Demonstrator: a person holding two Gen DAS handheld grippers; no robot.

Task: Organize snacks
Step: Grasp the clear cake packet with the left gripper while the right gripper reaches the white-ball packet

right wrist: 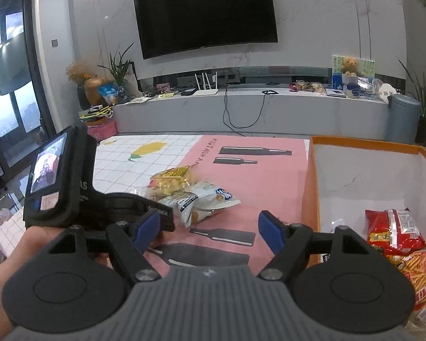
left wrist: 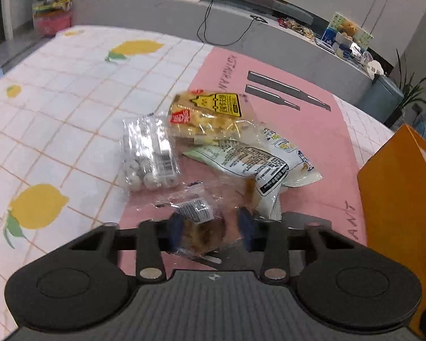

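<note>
In the left wrist view my left gripper [left wrist: 211, 231] is open around a clear-wrapped brown pastry [left wrist: 203, 231] lying on the pink mat [left wrist: 312, 130]; its blue pads stand on either side of the pastry. Beyond lie a clear bag of white balls [left wrist: 149, 153], a yellow snack bag [left wrist: 210, 113] and a white-green snack bag [left wrist: 255, 162]. In the right wrist view my right gripper [right wrist: 210, 230] is open and empty above the mat [right wrist: 269, 179], beside the orange box [right wrist: 309, 199] holding a red snack bag [right wrist: 394, 230]. The left gripper body [right wrist: 79, 199] is at the left.
The table carries a white lemon-print cloth [left wrist: 71, 108]. The orange box [left wrist: 397, 199] stands at the right edge of the mat. A grey TV bench [right wrist: 241, 108] with clutter, a grey bin [right wrist: 403, 119] and plants stand behind the table.
</note>
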